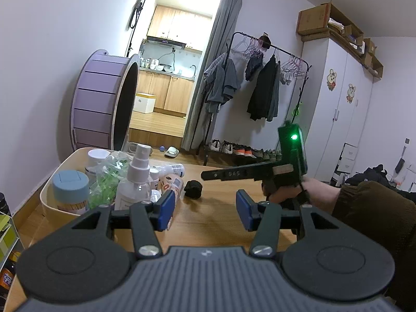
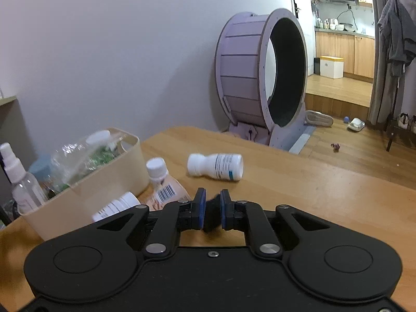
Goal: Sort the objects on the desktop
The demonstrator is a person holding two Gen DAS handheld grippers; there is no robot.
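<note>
While the right gripper [image 2: 212, 209] has its blue pads clamped on a small black fuzzy bundle [image 2: 211, 214], apparently a rolled fabric item, the load sits just above the wooden table [image 2: 299, 182], toward its near edge. In the left wrist view the bundle [image 1: 193, 188] shows near the middle of the table, right of the cream rectangular plastic bin [image 1: 48, 195] at the table's left edge. Left gripper [image 1: 205, 212]: jaws apart, nothing between them, hanging over the near part of the table.

Bin already crowded: clear spray bottle [image 1: 136, 182], blue-lidded jar [image 1: 69, 191], crinkled clear bag with green contents [image 1: 104, 182]. Loose on the table: white pill bottle lying on its side [image 2: 215, 167], and two more white-capped bottles [image 2: 158, 171] just beside the bin wall.

Judgement on step: lift clear of the bottles beside the bin before travelling left. The bundle is soft, so keep the squeeze firm. Release over a gap, not on the spray bottle, which looks easy to topple.
</note>
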